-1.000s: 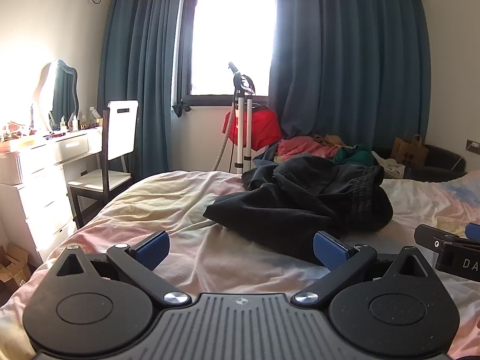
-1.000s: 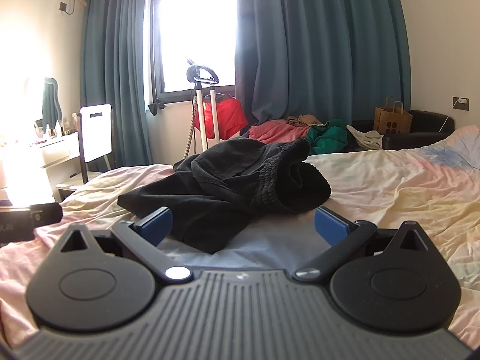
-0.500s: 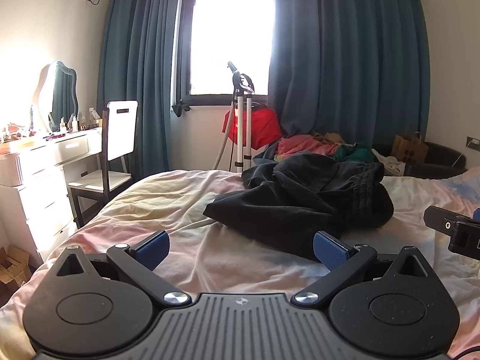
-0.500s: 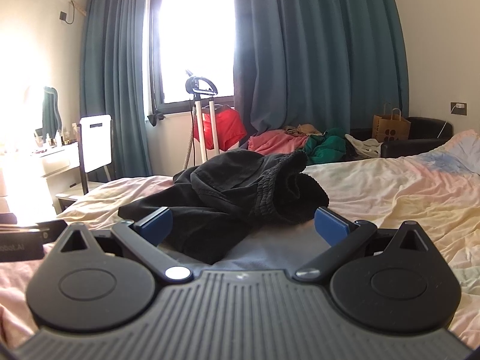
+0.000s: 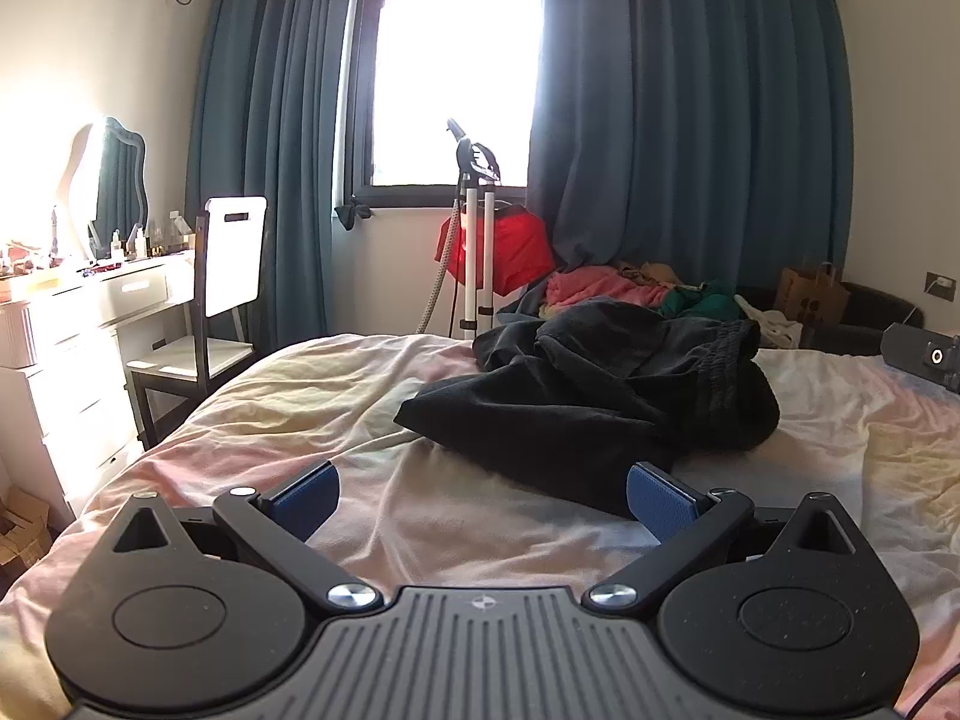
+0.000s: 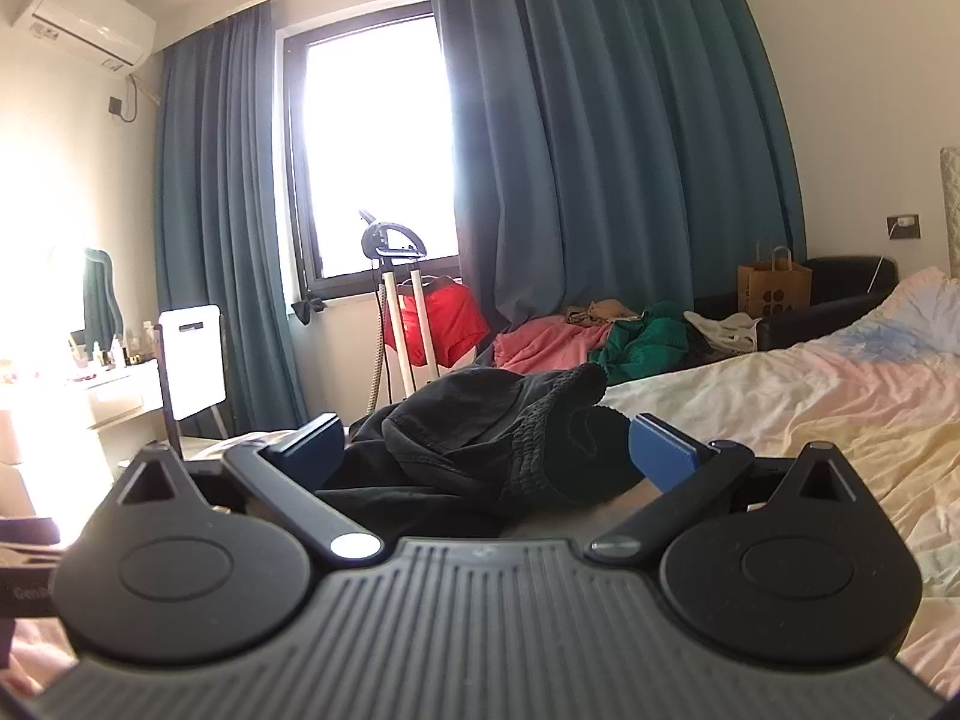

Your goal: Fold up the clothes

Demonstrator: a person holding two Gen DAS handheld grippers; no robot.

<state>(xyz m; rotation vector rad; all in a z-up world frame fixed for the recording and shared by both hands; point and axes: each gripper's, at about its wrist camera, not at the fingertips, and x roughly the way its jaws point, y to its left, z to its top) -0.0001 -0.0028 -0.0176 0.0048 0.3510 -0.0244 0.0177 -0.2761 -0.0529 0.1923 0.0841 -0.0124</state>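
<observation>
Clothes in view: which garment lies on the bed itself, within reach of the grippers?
The crumpled black garment; the pink, green and red clothes sit beyond the bed.

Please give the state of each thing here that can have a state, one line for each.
Black crumpled fabric garment: unfolded, heaped on the bed.
Left tongs: open, empty.
Right tongs: open, the garment just ahead between the tips.
Teal fabric curtains: drawn apart at the window.
Pastel rumpled bedsheet: wrinkled.

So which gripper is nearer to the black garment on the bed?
Right. The right gripper is open, with the black garment between its fingers. The left gripper is open, short of the garment's near edge.
</observation>
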